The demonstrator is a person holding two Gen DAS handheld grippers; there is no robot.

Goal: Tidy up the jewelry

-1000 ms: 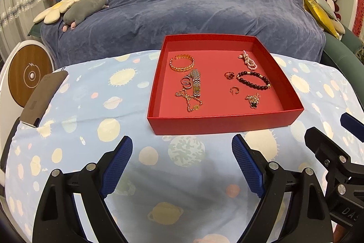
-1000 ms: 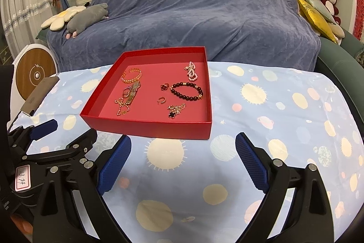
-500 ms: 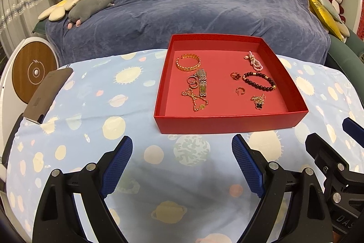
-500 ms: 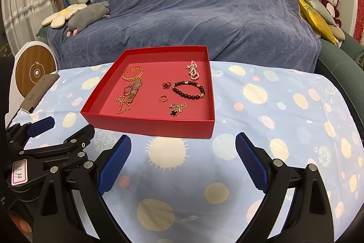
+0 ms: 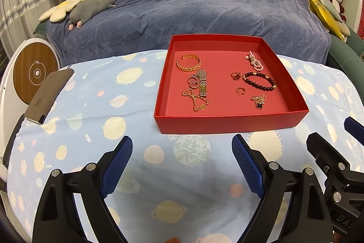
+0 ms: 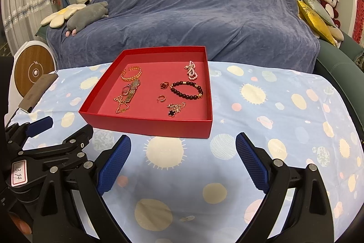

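A red tray (image 5: 229, 124) (image 6: 150, 128) sits on the planet-print tablecloth and holds several jewelry pieces. On its left lie a gold cuff bracelet (image 5: 188, 62) (image 6: 132, 73), a watch band (image 5: 202, 84), rings (image 5: 193, 82) and a gold chain (image 5: 195, 99). On its right lie a pearl piece (image 5: 254, 61), a dark bead bracelet (image 5: 259, 81) (image 6: 186, 89), a clover ring (image 5: 236, 76), a small hoop (image 5: 240, 90) and a clover chain (image 5: 259, 102). My left gripper (image 5: 182, 162) and right gripper (image 6: 183, 164) are open and empty, held short of the tray's front wall.
A blue-covered sofa (image 5: 193, 4) with plush toys stands behind the table. A dark phone-like slab (image 5: 49, 95) lies at the table's left edge beside a round white device (image 5: 34, 72). The right gripper shows at the lower right of the left wrist view (image 5: 336, 165).
Both grippers have drawn back and shifted slightly left, so the tray sits farther away and more to the right. The jaws stay open. The jewelry has not moved.
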